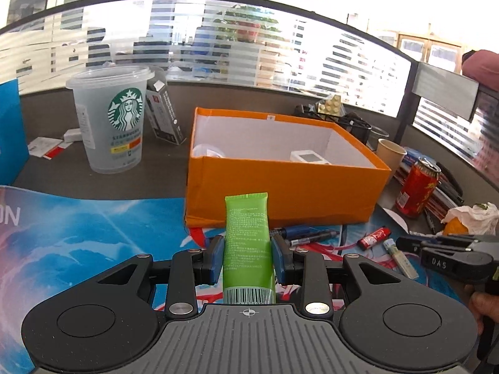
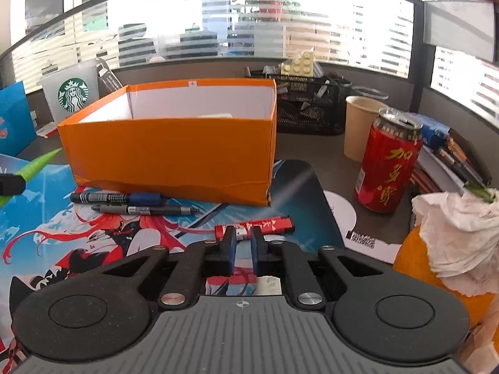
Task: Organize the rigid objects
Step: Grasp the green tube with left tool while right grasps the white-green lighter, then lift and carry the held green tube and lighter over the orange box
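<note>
My left gripper (image 1: 248,244) is shut on a green tube (image 1: 248,233), holding it above the printed mat just in front of the orange box (image 1: 280,184). The tube's tip shows at the left edge of the right wrist view (image 2: 37,163). My right gripper (image 2: 242,243) hovers low over the mat, its jaws narrowly apart and empty, just short of a red lighter (image 2: 255,227). Two pens (image 2: 134,204) lie along the front of the orange box (image 2: 168,152). The right gripper also shows in the left wrist view (image 1: 405,243).
A Starbucks cup (image 1: 112,118) stands left of the box. A red can (image 2: 388,162), a paper cup (image 2: 358,127) and a black mesh organizer (image 2: 312,106) stand to the right. An orange under crumpled tissue (image 2: 452,243) sits at the far right.
</note>
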